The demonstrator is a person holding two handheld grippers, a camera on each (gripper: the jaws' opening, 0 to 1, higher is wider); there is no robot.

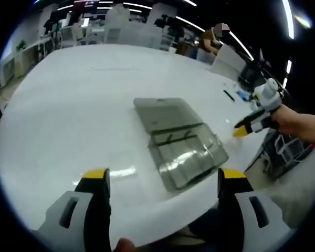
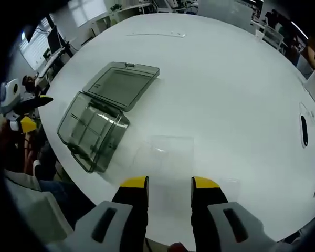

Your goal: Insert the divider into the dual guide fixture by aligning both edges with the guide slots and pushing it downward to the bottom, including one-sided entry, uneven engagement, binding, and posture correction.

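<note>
Smoked plastic box [image 1: 177, 142], lid thrown back flat toward the upper left of the left gripper view, tray toward the lower right with its inner ribs showing: it lies open on the white table [image 1: 68, 105], presumably so the guide slots can be reached from above. Left gripper [image 1: 163, 181], bottom of frame: jaws spread wide, nothing between them, held short of the box as if waiting. Right gripper [image 1: 245, 127], right edge of that view, yellow-tipped, in a person's hand; whether it is open cannot be told there. In the right gripper view, the box [image 2: 102, 113] sits left of centre; the clear divider [image 2: 165, 152], a faint sheet, lies flat on the table [image 2: 226, 79] just right of the box. Right gripper [image 2: 169, 184], bottom centre: jaws parted, empty, aimed at the divider, probably for pickup. The divider's edges are hard to trace; slots are too small to make out.
</note>
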